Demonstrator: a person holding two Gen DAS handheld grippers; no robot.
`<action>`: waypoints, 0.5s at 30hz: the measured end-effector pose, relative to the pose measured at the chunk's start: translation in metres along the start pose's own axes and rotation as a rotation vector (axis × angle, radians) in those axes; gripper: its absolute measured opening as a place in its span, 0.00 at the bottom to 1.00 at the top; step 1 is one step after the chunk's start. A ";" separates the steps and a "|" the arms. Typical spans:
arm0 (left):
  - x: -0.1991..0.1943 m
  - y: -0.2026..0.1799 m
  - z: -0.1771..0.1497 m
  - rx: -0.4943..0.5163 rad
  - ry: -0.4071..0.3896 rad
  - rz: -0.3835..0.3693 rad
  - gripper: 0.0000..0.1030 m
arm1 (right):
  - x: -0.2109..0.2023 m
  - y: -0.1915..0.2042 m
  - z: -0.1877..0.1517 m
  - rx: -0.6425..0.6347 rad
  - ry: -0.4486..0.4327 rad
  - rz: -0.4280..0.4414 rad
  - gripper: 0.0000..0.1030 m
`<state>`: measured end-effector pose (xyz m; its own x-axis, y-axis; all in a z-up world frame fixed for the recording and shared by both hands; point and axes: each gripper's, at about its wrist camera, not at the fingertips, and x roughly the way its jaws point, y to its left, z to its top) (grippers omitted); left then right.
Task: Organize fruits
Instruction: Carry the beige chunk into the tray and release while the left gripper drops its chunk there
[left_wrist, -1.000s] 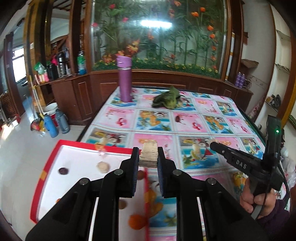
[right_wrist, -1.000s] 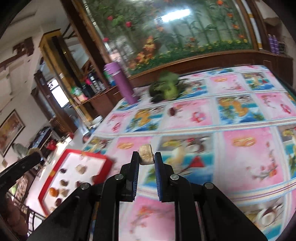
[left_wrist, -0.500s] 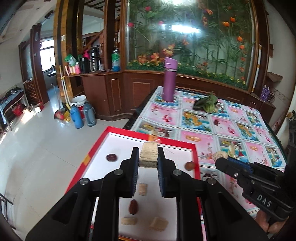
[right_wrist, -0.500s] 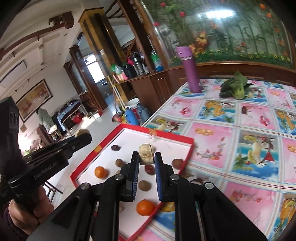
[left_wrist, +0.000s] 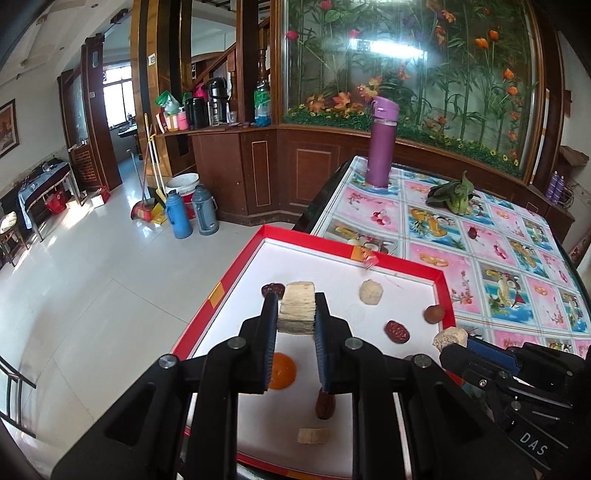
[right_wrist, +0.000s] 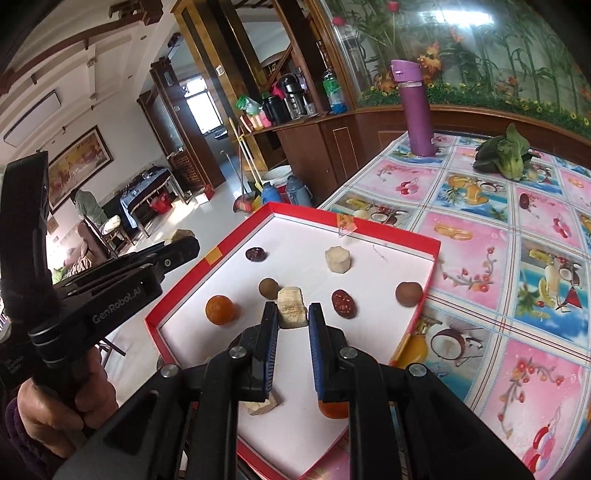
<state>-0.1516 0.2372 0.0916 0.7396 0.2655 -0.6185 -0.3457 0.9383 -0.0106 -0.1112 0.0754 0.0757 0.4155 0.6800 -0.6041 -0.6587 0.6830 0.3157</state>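
A white tray with a red rim (left_wrist: 334, 250) (right_wrist: 373, 226) holds several fruits: dark red dates (right_wrist: 343, 302), brown round ones (right_wrist: 408, 293), an orange (right_wrist: 219, 309) and pale chunks (right_wrist: 337, 259). My left gripper (left_wrist: 295, 314) hovers over the tray's left half, shut on a pale fibrous chunk (left_wrist: 296, 312). My right gripper (right_wrist: 291, 314) hangs over the tray's middle, shut on a smaller pale chunk (right_wrist: 291, 305). Each gripper shows in the other's view: the right one (left_wrist: 454, 343) at the tray's right rim, the left one (right_wrist: 181, 243) beyond its left rim.
The tray juts past the left edge of a table with a pink fruit-print cloth (right_wrist: 535, 236). Further back stand a purple bottle (left_wrist: 382, 142) and a green leafy vegetable (left_wrist: 452, 195); one dark date (left_wrist: 472, 232) lies on the cloth. Tiled floor lies to the left.
Both grippers have swung left from above the tablecloth to above the tray, each still holding its pale chunk. The tray's fruits have not moved.
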 end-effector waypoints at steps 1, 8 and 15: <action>0.002 0.001 -0.001 -0.001 0.006 0.003 0.20 | 0.001 0.002 0.000 -0.004 0.004 -0.002 0.14; 0.013 0.010 -0.010 -0.001 0.037 0.027 0.20 | 0.016 0.012 -0.007 -0.023 0.044 -0.005 0.14; 0.023 0.016 -0.019 0.008 0.069 0.051 0.20 | 0.032 0.015 -0.012 -0.028 0.076 -0.032 0.14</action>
<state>-0.1509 0.2537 0.0619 0.6794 0.2975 -0.6708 -0.3769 0.9258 0.0288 -0.1153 0.1039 0.0525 0.3883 0.6348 -0.6680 -0.6636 0.6956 0.2753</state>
